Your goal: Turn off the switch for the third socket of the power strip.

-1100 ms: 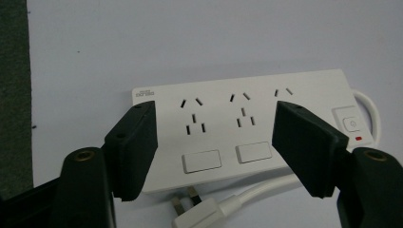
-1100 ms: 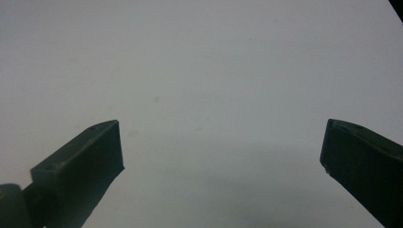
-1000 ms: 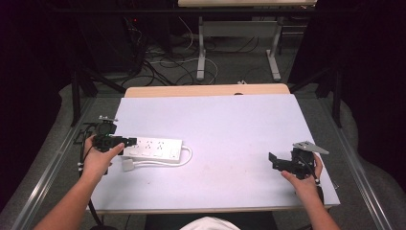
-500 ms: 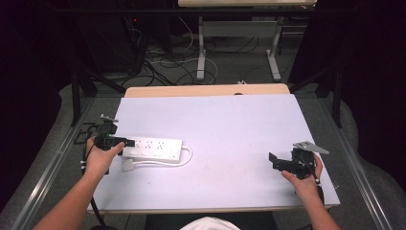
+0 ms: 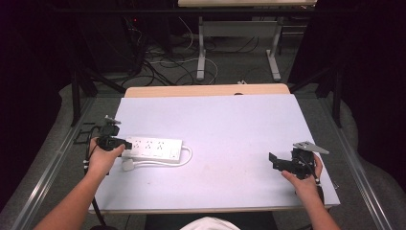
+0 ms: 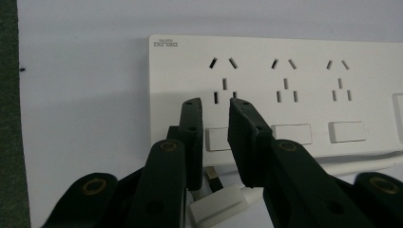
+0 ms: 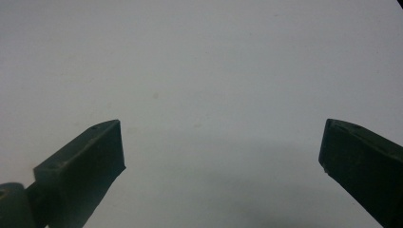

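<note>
Stillness marks the last second: in the high view the left gripper (image 5: 116,142) sits at the same end of the power strip (image 5: 154,149) as it did a second ago, and the strip lies where it lay, on the left part of the desk (image 5: 230,129), near the front edge, with its white cord (image 5: 184,160) looping round the far end and back along its near side. Nothing has shifted on the right either; the right gripper (image 5: 280,164) rests low over bare desk, well apart from the strip.

From the left gripper view the fingers (image 6: 192,126) stand nearly closed, with a narrow gap between them, hovering over the first switch (image 6: 217,138) of the strip; whether they touch it I cannot tell. A white plug (image 6: 221,204) lies just under them, beside the strip's near edge. The right gripper's fingers (image 7: 83,168) are spread wide, holding nothing.

Since nothing has moved, the work probably sits at a pause before a press on that switch or a pick-up of the plug. The aim looks set; only the downward move seems left.
</note>
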